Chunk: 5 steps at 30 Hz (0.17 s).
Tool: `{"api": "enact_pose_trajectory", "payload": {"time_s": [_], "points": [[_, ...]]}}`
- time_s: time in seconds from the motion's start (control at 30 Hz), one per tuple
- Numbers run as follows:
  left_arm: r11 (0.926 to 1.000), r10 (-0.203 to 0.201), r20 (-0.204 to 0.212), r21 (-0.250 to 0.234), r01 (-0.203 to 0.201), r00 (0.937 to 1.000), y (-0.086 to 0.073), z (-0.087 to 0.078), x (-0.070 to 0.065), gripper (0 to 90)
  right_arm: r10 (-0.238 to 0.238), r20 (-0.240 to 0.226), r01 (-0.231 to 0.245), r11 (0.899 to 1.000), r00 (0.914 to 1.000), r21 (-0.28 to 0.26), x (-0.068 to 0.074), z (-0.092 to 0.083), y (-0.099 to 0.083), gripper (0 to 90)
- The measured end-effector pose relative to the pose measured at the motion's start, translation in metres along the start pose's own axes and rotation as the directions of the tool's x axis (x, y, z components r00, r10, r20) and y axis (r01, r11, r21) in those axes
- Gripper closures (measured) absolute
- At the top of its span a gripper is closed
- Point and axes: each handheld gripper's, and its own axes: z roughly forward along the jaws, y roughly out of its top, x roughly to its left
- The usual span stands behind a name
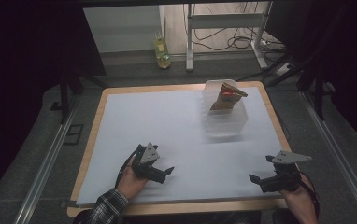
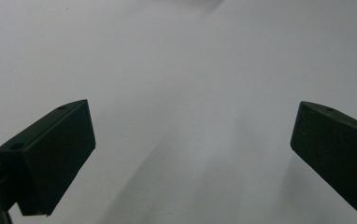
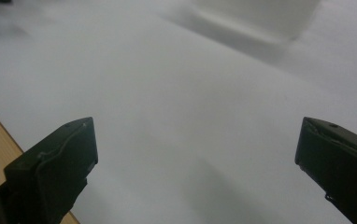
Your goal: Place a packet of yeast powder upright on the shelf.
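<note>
Both grippers rest low at the near edge of the desk (image 1: 120, 121), the left gripper (image 1: 167, 171) and right gripper (image 1: 253, 178) each with jaws spread wide, holding nothing. The brown bag (image 1: 227, 96) (red mark on it) stands upright in a clear plastic tub (image 1: 225, 123) at the far right, well apart from both.

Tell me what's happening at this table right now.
A person sits at a table covered in white, holding a set of tongs in each hand. The left tongs and right tongs both hover open and empty near the front edge. Farther back, a brown snack bag stands in a clear plastic container, untouched.
</note>
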Motion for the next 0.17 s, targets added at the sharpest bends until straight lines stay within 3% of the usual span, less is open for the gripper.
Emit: {"api": "enact_pose_trajectory", "payload": {"time_s": [0.17], "points": [[1.0, 0.004, -0.006, 0.008, -0.004, 1.0, -0.0001, 0.0013, 0.001, 0.0, 0.001, -0.007, 0.0, 1.0, 1.0, 0.014, -0.0011, 0.0024, -0.0013, 0.0]]}}
